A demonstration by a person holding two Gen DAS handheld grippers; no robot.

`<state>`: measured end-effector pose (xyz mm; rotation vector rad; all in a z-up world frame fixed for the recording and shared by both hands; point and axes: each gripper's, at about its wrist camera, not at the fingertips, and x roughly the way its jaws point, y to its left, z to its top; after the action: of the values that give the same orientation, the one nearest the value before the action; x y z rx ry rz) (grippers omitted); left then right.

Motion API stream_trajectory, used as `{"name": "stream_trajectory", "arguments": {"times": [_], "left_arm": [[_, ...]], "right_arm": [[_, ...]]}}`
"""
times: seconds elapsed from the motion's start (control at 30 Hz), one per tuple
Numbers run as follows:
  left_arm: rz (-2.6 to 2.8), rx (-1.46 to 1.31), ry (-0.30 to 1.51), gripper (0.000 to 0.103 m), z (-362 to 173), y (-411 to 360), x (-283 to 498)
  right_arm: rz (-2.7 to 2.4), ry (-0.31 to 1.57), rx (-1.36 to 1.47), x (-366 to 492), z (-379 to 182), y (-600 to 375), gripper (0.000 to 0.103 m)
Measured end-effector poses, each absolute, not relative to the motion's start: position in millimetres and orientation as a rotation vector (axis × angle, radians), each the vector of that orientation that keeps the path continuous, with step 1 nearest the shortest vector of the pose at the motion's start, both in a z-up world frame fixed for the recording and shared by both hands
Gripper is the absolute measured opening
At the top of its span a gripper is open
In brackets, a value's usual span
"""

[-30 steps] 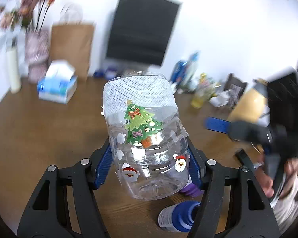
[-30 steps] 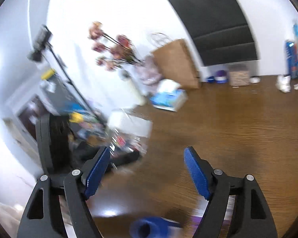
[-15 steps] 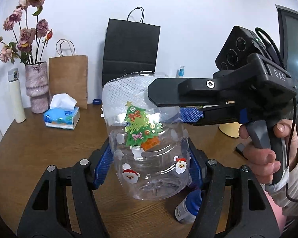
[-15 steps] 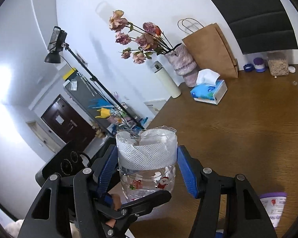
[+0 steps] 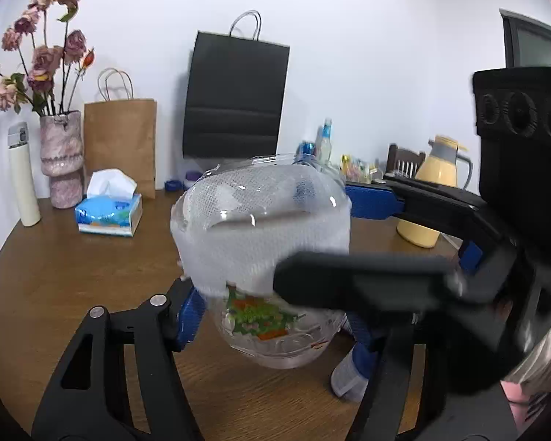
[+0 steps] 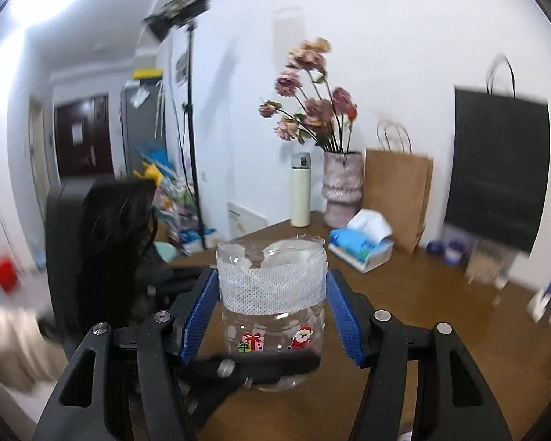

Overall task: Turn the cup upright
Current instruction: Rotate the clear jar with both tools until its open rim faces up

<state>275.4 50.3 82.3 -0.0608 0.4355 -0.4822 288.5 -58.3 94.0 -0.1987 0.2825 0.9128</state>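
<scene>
Clear plastic cup (image 6: 272, 301) with white mesh band and Christmas stickers, mouth up above the wooden table (image 5: 92, 268), pinched low between the left gripper (image 5: 272, 316) pads, right gripper (image 6: 272, 310) pads flanking the band, contact unclear, tissue box (image 5: 108, 215) beyond.

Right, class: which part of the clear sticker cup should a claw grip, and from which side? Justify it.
Grip the cup across its white mesh band, just under the rim, coming level from the side, one finger per flank. The wall there is straight and round, the mesh probably adds friction, and the jagged rim looks flimsy. The right claw brackets it this way.
</scene>
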Motion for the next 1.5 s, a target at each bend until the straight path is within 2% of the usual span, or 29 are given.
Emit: {"name": "stream_trajectory", "arguments": {"times": [0.2,0.57,0.8,1.17,1.27,1.5], "left_arm": [[-0.433,-0.013,0.459,0.060,68,50,279],[-0.403,0.063,0.502,0.059,41,45,277],[-0.393,0.058,0.433,0.059,60,46,275],[-0.382,0.079,0.398,0.059,66,37,287],[-0.393,0.074,0.405,0.059,70,33,297],[-0.391,0.054,0.455,0.059,60,24,310]], "right_arm": [[0.944,0.333,-0.112,306,77,-59,0.066],[0.916,0.428,-0.146,310,46,-54,0.070],[0.877,0.326,-0.222,295,66,-50,0.070],[0.887,0.271,-0.224,310,72,-62,0.071],[0.900,0.285,-0.228,325,76,-66,0.074],[0.872,0.322,-0.192,335,63,-71,0.074]]}}
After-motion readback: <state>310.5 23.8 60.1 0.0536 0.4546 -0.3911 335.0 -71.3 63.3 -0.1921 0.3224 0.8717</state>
